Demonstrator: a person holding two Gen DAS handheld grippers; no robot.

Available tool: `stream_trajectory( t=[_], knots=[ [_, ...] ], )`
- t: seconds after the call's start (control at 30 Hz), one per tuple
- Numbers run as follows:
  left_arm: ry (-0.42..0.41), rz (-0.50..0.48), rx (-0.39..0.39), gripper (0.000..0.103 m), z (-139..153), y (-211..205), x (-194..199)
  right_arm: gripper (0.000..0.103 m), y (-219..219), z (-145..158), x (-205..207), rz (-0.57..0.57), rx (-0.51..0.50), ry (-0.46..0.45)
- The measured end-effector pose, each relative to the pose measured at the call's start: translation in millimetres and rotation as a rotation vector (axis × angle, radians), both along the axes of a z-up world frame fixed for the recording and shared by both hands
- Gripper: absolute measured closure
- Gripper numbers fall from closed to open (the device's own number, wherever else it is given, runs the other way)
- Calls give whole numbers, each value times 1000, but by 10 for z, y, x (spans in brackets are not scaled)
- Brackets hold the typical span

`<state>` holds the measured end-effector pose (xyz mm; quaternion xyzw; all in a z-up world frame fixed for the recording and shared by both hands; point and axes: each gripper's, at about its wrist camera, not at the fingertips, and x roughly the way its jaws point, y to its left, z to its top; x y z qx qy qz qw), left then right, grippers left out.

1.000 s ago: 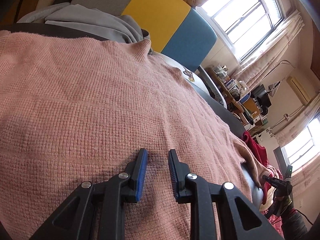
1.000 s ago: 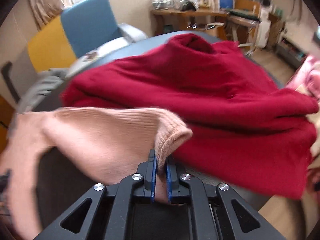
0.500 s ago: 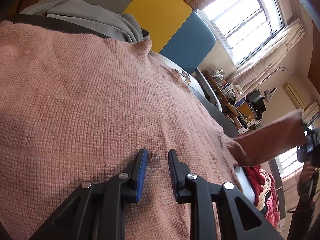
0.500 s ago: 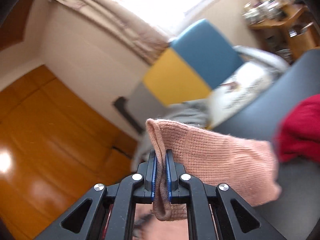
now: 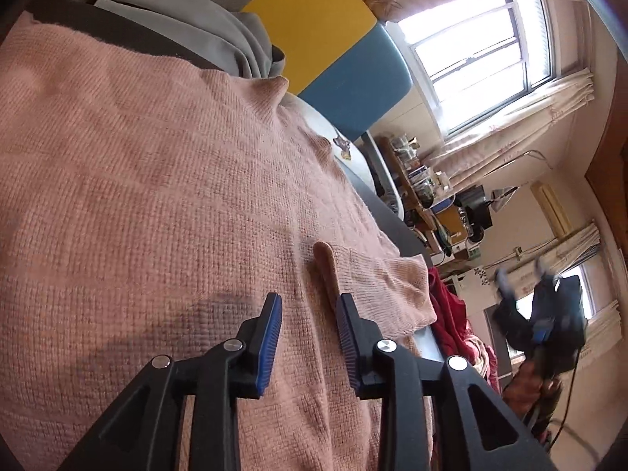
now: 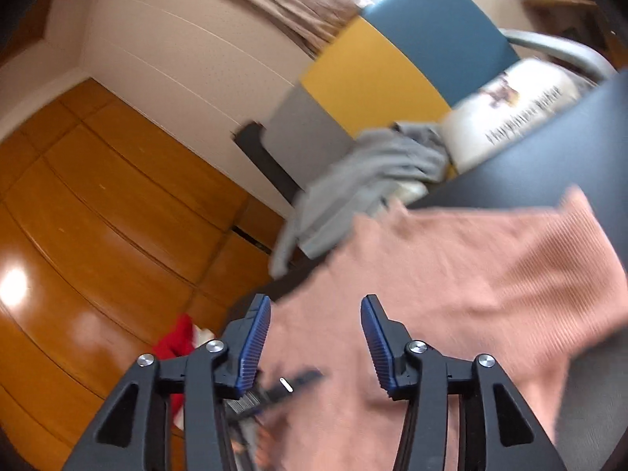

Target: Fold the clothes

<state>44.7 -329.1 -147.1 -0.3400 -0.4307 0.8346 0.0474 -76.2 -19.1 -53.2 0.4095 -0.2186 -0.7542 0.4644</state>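
In the left wrist view, the left gripper (image 5: 308, 327) sits released at lower centre, its blue-padded jaws apart over the pink waffle-knit sweater (image 5: 157, 196) that fills the left and centre of the frame; a folded sleeve (image 5: 376, 286) lies right of centre. A grey garment (image 5: 204, 19) shows at top. In the right wrist view, the right gripper (image 6: 316, 339) is spread wide with nothing between its jaws, and the sweater (image 6: 451, 274) lies blurred across the lower right on a dark table (image 6: 549, 149).
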Motion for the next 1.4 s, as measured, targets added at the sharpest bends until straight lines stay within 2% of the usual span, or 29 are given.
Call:
stream_trajectory(
  t=[0.07,0.2,0.27,0.33,0.37,0.5,0.6,0.7,0.83,0.97,1.07,1.17,1.3,1.4],
  knots=[
    [-14,-26,25,74,-11,45,-115,48,35,-230,59,-3,93,1],
    [-39,-85,21,73,33,220,-388,48,-150,-895,279,61,253,-41],
    [-50,-107,15,73,66,318,-574,48,-239,-1079,386,72,298,2],
    [-82,-115,5,72,45,393,-740,37,-220,-1101,445,61,251,57],
    [-103,-112,0,72,19,416,-787,35,-211,-1112,475,56,228,85],
    [-133,-90,10,72,-66,489,-845,26,-179,-1141,442,76,173,96],
    [-157,-46,39,72,-66,481,-804,23,-148,-1149,427,91,143,100],
    [-146,57,49,72,6,392,-635,21,-141,-1151,403,97,129,109],
    [-227,19,62,72,-97,368,-698,20,-122,-1145,439,104,115,113],
    [-191,5,41,67,-50,457,-815,19,-49,-1126,489,110,109,115],
    [-184,-36,16,70,-39,573,-898,19,-47,-1116,507,113,106,117],
    [-178,-50,-15,98,-22,611,-932,18,-40,-1100,538,117,102,119],
    [-123,-29,10,98,168,476,-959,16,-46,-1099,538,121,100,121],
    [-34,-32,17,98,526,372,-1021,16,-37,-1092,549,124,103,123]
  ],
)
